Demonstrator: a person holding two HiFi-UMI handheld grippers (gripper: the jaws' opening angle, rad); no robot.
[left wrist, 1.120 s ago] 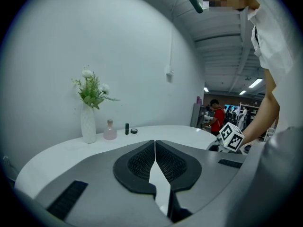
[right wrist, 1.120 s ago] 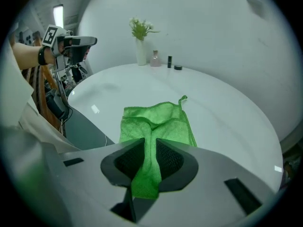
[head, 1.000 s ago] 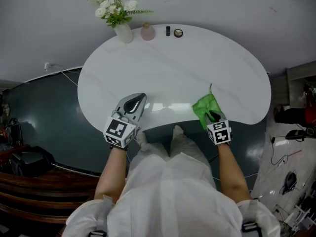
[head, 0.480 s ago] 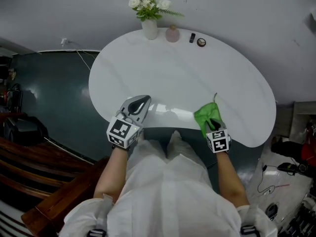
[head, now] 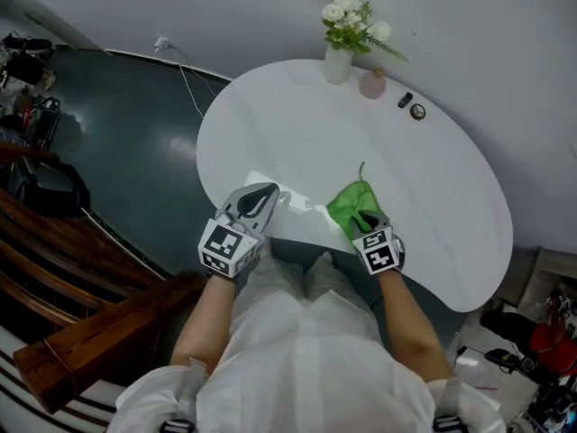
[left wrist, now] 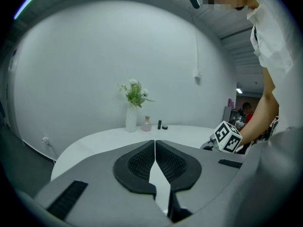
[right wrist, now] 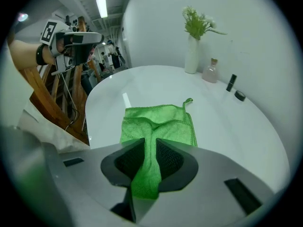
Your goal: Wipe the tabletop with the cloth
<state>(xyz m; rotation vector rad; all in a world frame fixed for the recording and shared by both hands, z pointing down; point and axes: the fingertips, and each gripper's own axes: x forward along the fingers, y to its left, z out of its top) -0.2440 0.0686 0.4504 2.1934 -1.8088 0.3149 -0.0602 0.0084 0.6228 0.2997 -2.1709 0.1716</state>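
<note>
Green microfibre cloth (right wrist: pixel 158 122) is clamped by one bunched fold between the jaws of the right gripper (right wrist: pixel 150 163). The rest is thereby left spread flat on the white tabletop (head: pixel 361 133) near its front edge, presumably for dragging. The left gripper (left wrist: pixel 155 162) is held closed and empty, apparently kept clear of the wiping path.
</note>
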